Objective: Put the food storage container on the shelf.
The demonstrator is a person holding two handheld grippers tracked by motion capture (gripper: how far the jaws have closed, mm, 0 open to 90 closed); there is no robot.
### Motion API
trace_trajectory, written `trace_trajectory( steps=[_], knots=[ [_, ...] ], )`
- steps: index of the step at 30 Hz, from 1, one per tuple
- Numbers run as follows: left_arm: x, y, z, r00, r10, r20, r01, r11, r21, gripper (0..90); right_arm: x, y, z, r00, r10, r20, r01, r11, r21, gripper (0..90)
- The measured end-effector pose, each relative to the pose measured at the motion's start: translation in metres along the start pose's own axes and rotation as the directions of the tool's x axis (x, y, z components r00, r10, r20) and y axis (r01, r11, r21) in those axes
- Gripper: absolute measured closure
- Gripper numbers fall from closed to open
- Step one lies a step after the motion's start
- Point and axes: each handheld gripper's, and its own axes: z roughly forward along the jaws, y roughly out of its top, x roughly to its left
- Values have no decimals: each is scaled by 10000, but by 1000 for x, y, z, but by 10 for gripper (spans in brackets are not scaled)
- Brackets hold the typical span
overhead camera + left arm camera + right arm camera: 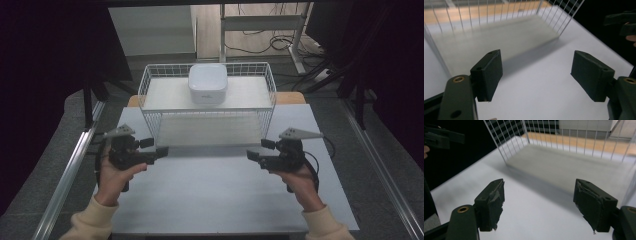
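High view: we logged a white wire basket [207, 107] at the desk's [220, 200] far edge, a smooth, rounded-square white box [208, 83] on its upper shelf. We held the left gripper [161, 152] and right gripper [251, 155] wide, nothing between the jaws, flanking the basket's near corners. Bare matte white desk lay toward the near edge; grey carpet around.

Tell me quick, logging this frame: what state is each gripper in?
Left gripper: open, nothing between its jaws.
Right gripper: open, nothing between its jaws.
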Motion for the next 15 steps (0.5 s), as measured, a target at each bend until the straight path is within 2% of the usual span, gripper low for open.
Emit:
trace_trajectory(
  steps=[2,4,7,11,15],
  knots=[
    [-1,-12,2,10000,-18,-52,18,10000,58,244,1,-14,0,9999,114,29,-114,9999,89,251],
    [-2,-20,3,10000,-26,-74,27,10000,86,243,2,-26,1,9999,38,124,-43,9993,377,242],
    [-3,-29,6,10000,-64,-49,65,9995,302,241,4,-38,1,9998,-130,160,122,9988,478,236],
    [-3,-35,10,10000,-39,-74,42,9990,437,238,4,-41,2,9995,-201,228,189,9986,494,222],
    [-1,-37,9,9998,-10,-198,17,9993,371,235,8,-40,0,9983,-528,227,521,9982,309,209]
  ],
)
